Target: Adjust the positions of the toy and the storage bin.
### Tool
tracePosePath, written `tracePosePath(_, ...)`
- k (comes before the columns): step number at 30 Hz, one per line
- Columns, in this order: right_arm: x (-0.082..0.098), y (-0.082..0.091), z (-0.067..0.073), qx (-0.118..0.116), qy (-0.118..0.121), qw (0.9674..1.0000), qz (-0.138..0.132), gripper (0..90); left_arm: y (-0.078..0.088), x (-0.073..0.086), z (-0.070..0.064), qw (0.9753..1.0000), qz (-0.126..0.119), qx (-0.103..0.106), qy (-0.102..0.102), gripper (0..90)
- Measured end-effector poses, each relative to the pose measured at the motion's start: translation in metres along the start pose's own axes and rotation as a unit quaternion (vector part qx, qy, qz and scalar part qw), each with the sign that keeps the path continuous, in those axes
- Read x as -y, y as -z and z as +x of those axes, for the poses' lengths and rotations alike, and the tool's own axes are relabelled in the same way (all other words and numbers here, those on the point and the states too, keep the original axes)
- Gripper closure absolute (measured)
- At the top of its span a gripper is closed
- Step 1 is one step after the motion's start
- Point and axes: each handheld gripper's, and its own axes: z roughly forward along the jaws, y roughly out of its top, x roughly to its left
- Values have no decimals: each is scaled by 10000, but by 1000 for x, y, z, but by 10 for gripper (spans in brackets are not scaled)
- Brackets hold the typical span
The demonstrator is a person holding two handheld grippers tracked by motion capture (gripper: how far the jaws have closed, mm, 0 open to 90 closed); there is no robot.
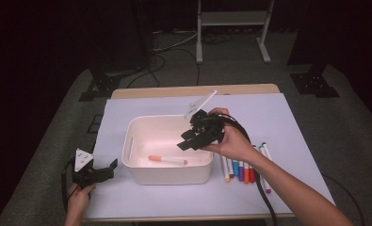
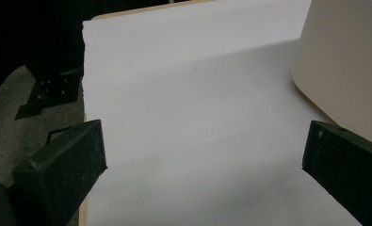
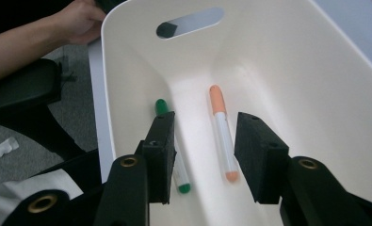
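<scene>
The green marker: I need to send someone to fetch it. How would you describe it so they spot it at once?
Find the white bin in the middle of the table. Two markers lie on its floor side by side, as the right gripper view shows. The green marker has green caps at both ends of a white barrel, partly hidden behind one jaw, while its neighbour, the orange marker, has orange caps.

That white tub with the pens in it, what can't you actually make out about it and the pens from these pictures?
- Green marker: right gripper view, its middle is hidden behind a black jaw; high view, the white tub's near wall seems to hide it.
- Markers on the table: high view, the forearm covers part of the row, so the count is unsure.
- Tub: left gripper view, cut off by the right edge.
- Orange marker: any print is too small to read.
</scene>
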Motion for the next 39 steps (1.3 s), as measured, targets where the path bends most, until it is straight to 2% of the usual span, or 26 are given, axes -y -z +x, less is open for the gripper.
tracePosePath(3, 11, 15, -5, 102, -115, 9998, -89, 547, 0, 0, 0, 10000, 1, 9, 5, 0)
tracePosePath(4, 11, 15, -5, 102, -115, 9998, -89, 547, 0, 0, 0, 10000, 1, 9, 5, 0)
tracePosePath(5, 18, 24, -9, 142, -234, 9995, -155, 520, 0, 0, 0, 10000, 6, 9, 12, 0)
tracePosePath(7, 25, 32, -12, 169, -352, 9990, -204, 503, 0, 0, 0, 10000, 3, 1, 5, 0)
tracePosePath(8, 25, 32, -12, 169, -352, 9990, -204, 503, 0, 0, 0, 10000, 3, 1, 5, 0)
tracePosePath(11, 40, 43, -17, 311, -464, 9981, -260, 462, 0, 0, 0, 10000, 8, 3, -5, 0)
tracePosePath(17, 66, 63, -27, 542, -726, 9951, -403, 435, 0, 0, 1, 10000, -20, 4, -1, 0)
tracePosePath(18, 66, 63, -27, 542, -726, 9951, -403, 435, 0, 0, 1, 10000, -20, 4, -1, 0)
tracePosePath(19, 78, 69, -31, 633, -843, 9936, -403, 427, 0, 0, 1, 10000, -21, 4, 3, 0)
tracePosePath(22, 87, 74, -34, 718, -920, 9923, -410, 422, 0, 0, 1, 10000, -21, 3, -3, 0)
tracePosePath(24, 104, 82, -39, 838, -1091, 9896, -412, 421, 0, 0, 0, 10000, -35, 3, 6, 0)
tracePosePath(26, 110, 85, -41, 883, -1126, 9888, -419, 420, 0, 0, 0, 10000, -36, -2, 7, 0)
tracePosePath(29, 130, 91, -45, 1007, -1325, 9852, -408, 419, 0, 0, 1, 10000, -29, -14, -2, 0)
tracePosePath(30, 140, 91, -47, 1060, -1416, 9835, -378, 418, 0, 0, 1, 10000, -48, -24, 15, 0)
tracePosePath(32, 145, 92, -48, 1092, -1445, 9828, -362, 418, 1, 0, 1, 10000, -52, -22, 24, 0)
tracePosePath(35, 161, 92, -52, 1178, -1588, 9797, -321, 418, 1, 1, 1, 10000, -79, -21, 34, 0)
tracePosePath(36, 172, 91, -54, 1235, -1699, 9773, -266, 418, 1, 1, 1, 10000, -75, -23, 36, 0)
tracePosePath(38, 176, 91, -55, 1249, -1726, 9767, -258, 418, 1, 1, 1, 10000, -66, -21, 30, 0)
tracePosePath(39, 182, 91, -57, 1296, -1798, 9748, -265, 418, 1, 0, 1, 10000, -56, -18, 22, 0)
